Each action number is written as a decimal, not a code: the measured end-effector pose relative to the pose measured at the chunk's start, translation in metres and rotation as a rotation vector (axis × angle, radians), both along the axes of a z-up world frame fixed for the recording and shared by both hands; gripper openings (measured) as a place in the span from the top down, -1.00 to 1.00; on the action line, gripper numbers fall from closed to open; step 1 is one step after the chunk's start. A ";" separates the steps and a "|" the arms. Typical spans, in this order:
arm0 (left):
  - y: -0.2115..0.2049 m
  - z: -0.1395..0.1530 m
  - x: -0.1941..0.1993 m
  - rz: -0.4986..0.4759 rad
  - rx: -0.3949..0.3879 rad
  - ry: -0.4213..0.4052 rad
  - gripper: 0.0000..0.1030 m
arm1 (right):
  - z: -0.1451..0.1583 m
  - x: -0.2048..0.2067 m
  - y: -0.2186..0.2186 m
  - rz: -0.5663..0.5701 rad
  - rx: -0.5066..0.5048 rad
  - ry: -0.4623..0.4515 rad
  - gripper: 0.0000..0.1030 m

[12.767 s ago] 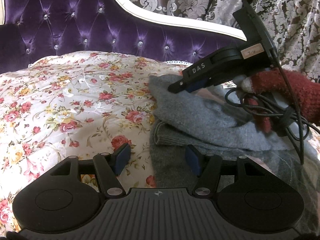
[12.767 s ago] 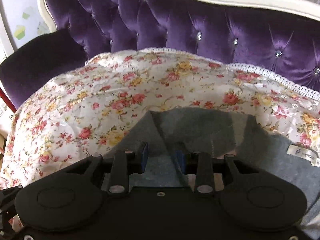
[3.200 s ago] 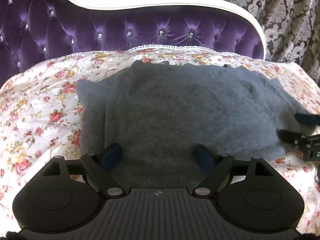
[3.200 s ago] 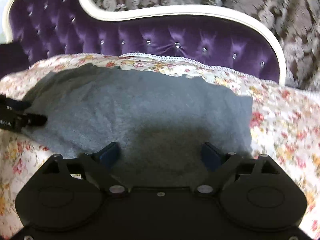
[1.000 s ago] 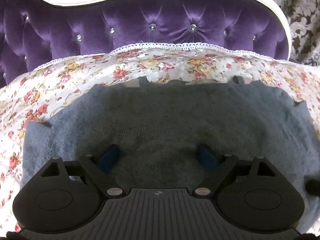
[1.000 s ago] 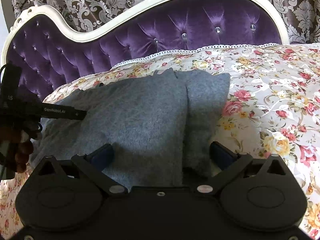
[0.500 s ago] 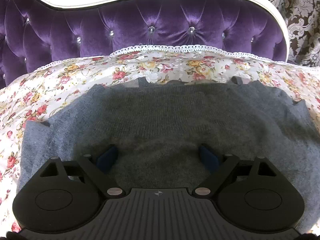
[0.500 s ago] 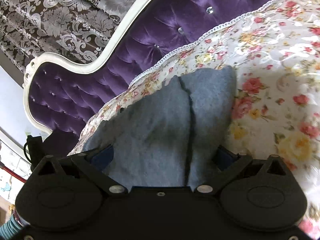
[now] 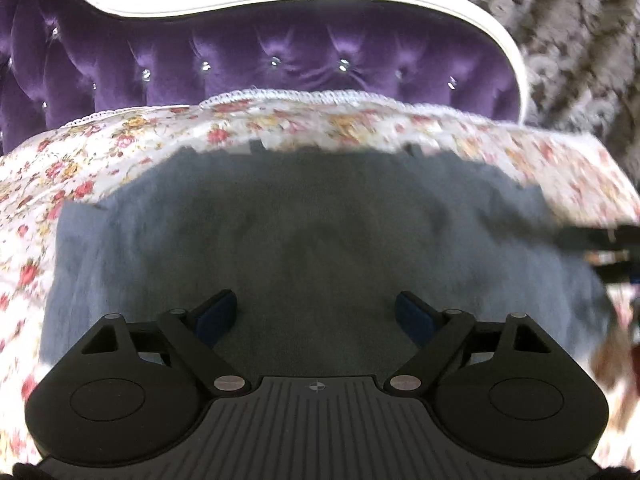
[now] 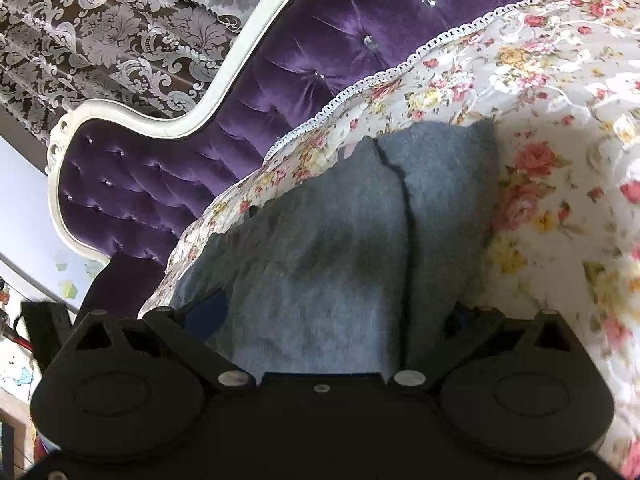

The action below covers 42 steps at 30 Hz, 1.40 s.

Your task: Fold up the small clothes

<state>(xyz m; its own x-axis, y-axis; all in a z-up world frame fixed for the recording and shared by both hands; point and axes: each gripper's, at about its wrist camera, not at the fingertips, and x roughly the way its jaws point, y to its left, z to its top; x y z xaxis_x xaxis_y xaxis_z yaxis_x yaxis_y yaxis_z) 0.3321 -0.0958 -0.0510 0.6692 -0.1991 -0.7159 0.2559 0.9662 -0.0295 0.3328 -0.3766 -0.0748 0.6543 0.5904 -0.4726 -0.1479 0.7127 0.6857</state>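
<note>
A grey knitted garment (image 9: 320, 220) lies spread flat on the floral cover (image 9: 80, 160). My left gripper (image 9: 316, 316) hovers over its near middle with the jaws wide apart and closing slightly; the cloth lies beneath them and neither pad presses on it. In the right wrist view the same garment (image 10: 340, 240) shows a folded-in flap along its right side. My right gripper (image 10: 332, 316) stands open over the garment's near edge, pinching nothing. Its dark fingers show blurred at the right edge of the left wrist view (image 9: 600, 240).
A purple tufted sofa back (image 9: 280, 60) with a white frame rises just behind the cover. A patterned curtain (image 10: 120, 20) hangs behind it. The floral cover (image 10: 560, 160) stretches bare to the right of the garment.
The left wrist view has shifted and blurred, and the right gripper's fingers now enter at its right edge. The right wrist view rolled sideways and now holds nearly still.
</note>
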 end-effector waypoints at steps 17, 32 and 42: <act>0.066 0.013 -0.046 0.097 -0.054 -0.072 -0.69 | 0.012 -0.009 0.015 -0.073 -0.160 0.055 0.36; 0.170 0.007 -0.092 0.190 -0.203 -0.066 -0.69 | 0.098 0.017 0.169 0.072 -0.468 -0.054 0.42; 0.215 -0.010 -0.108 0.259 -0.261 -0.036 -0.69 | 0.067 0.024 0.313 0.300 -0.627 -0.093 0.44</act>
